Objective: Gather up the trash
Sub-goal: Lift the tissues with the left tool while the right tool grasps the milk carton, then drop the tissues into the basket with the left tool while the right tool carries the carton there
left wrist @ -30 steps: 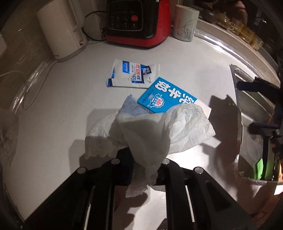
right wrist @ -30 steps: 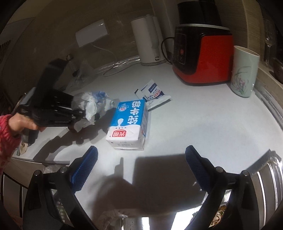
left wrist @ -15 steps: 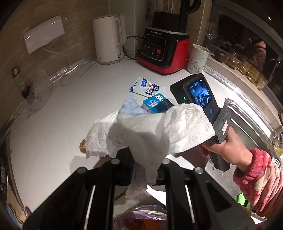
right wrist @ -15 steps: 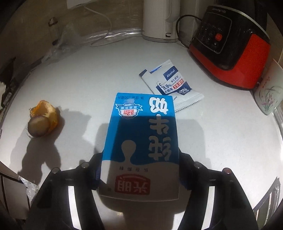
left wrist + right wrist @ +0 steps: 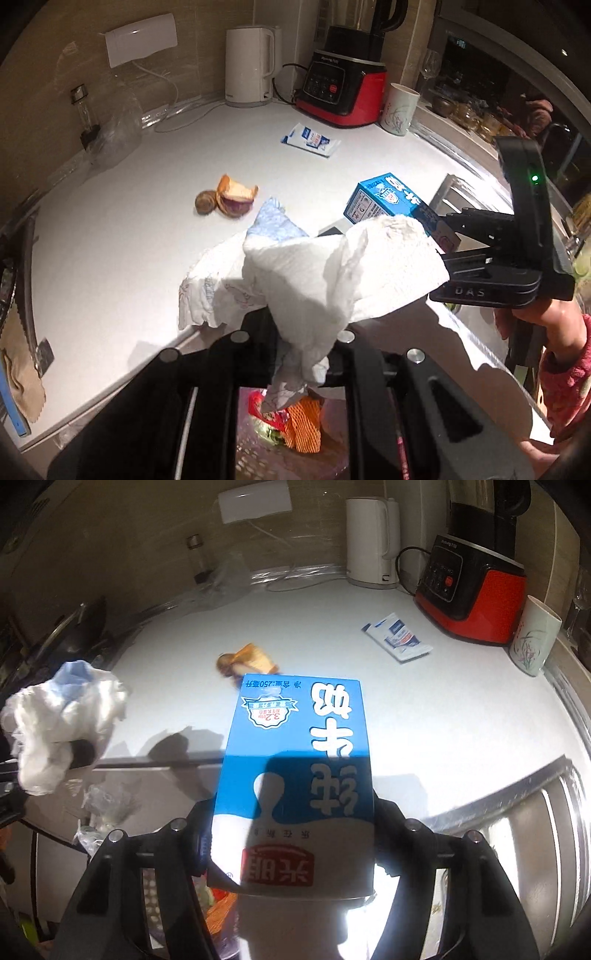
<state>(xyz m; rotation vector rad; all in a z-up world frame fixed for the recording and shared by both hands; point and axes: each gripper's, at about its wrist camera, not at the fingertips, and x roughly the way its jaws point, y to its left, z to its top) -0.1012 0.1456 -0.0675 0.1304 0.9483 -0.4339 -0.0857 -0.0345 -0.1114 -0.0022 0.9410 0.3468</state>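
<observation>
My left gripper is shut on a crumpled white tissue, held out past the counter's front edge. Under it lies a trash bag with orange netting. Just to the right, my right gripper is shut on a blue milk carton, lifted off the counter. In the right wrist view the carton fills the middle, with the right gripper clamped on its sides. The tissue hangs at the far left. A fruit peel and a wipes packet lie on the white counter.
At the back stand a white kettle, a red blender and a patterned cup. A clear plastic bag lies by the wall at the left. A metal sink is at the right. A sleeved hand holds the right gripper.
The right gripper closed on the milk carton and lifted it off the counter. Both grippers drew back to the counter's front edge, over the trash bag. The tissue stayed in the left grip.
</observation>
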